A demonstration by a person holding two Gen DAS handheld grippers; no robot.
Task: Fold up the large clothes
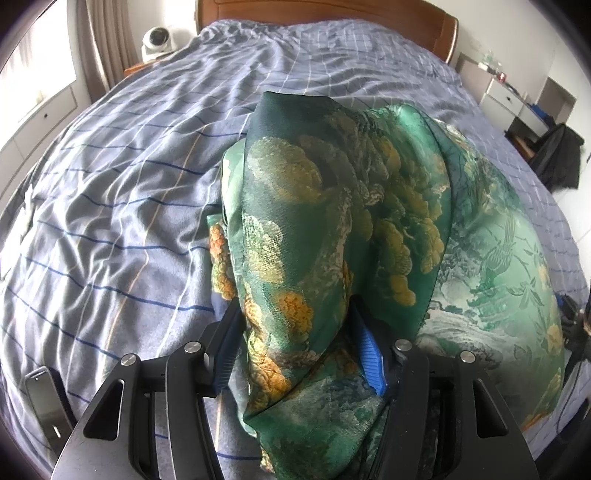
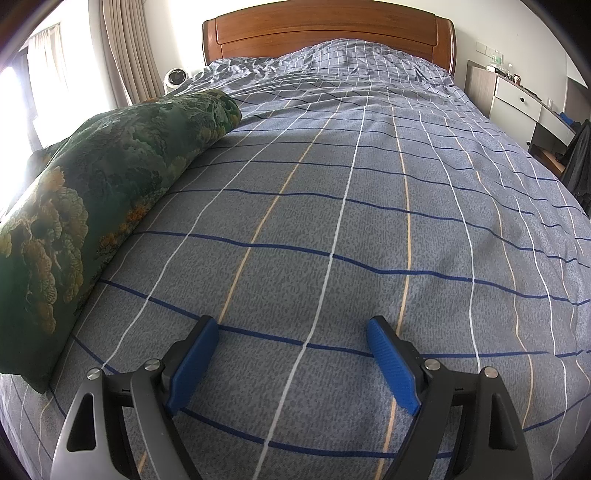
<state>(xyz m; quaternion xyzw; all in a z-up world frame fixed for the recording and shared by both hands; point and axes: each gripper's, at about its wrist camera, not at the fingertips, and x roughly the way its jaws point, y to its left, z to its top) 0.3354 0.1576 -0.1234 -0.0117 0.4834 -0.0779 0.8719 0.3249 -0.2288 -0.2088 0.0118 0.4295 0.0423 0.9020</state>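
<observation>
A large green satin garment (image 1: 332, 229) with yellow and orange flower print lies on the bed. My left gripper (image 1: 295, 325) holds a bunched fold of it between its blue pads (image 1: 371, 354), lifted above the sheet; the fingertips are covered by cloth. The rest of the garment spreads flat to the right. In the right wrist view the garment (image 2: 92, 199) lies as a long strip at the left. My right gripper (image 2: 291, 328) is open and empty, low over bare sheet, well to the right of the garment.
The bed has a blue-grey checked sheet (image 2: 369, 184) and a wooden headboard (image 2: 325, 33). A small white fan (image 1: 157, 42) stands beside the bed at the far left. White drawers (image 2: 517, 99) and dark clothing (image 2: 580, 158) stand at the right.
</observation>
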